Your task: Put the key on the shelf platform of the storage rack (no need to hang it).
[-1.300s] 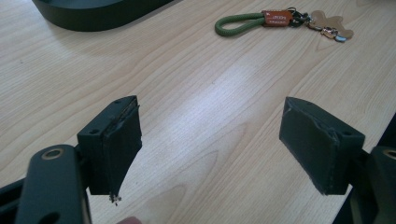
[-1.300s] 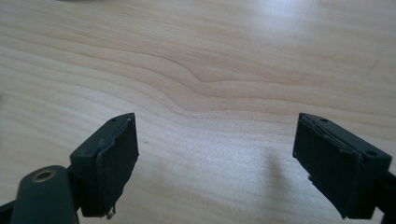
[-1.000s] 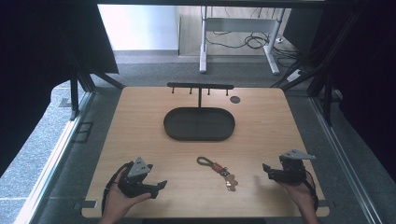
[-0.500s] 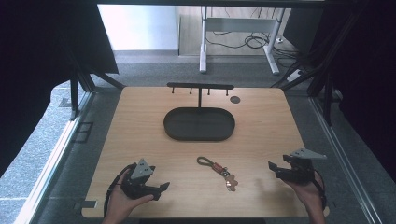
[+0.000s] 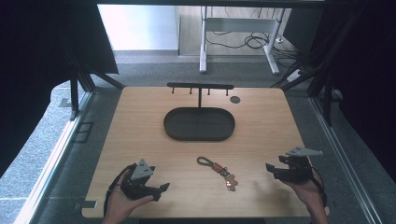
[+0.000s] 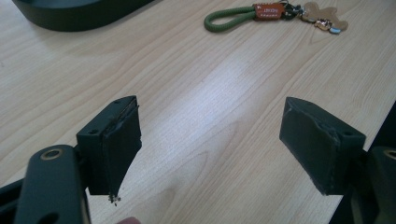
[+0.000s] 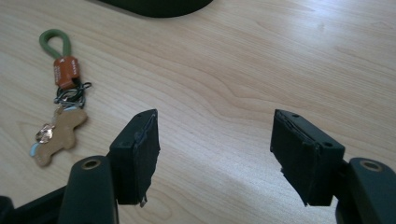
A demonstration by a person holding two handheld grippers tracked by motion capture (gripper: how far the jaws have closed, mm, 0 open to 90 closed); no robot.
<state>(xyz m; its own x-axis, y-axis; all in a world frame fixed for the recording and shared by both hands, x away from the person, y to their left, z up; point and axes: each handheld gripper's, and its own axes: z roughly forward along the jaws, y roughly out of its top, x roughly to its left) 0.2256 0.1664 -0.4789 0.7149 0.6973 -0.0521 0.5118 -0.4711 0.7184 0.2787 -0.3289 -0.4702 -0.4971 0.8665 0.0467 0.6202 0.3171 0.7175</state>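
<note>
Your left gripper (image 5: 161,188) sits near the front left corner of the wooden table (image 5: 140,121), held low over the surface, with your left hand (image 5: 119,200) wrapped around its body. In the left gripper view its jaws stand wide apart with only bare wood between them; nothing is held. Its grey three-cornered plate (image 5: 141,169) faces up.

Your right gripper (image 5: 270,169) is near the front right edge, pointing toward the table's middle, with your right hand (image 5: 308,191) beneath it. In the right gripper view its jaws are likewise wide apart and grip nothing.

The keychain (image 5: 218,168) lies flat on the table between the two grippers, apart from both and somewhat nearer the right one. It consists of a green cord loop (image 7: 55,41), an orange-brown tag (image 7: 65,71), dark rings and a tan figure-shaped charm (image 7: 58,135). The left gripper view shows it (image 6: 275,13) ahead of and to the right of the jaws.

Behind the keychain, at mid-table, rests a dark oval tray (image 5: 199,124). A black T-shaped rack with small hooks (image 5: 200,87) rises from its far side. A small dark round disc (image 5: 235,99) lies near the far right of the table.
</note>
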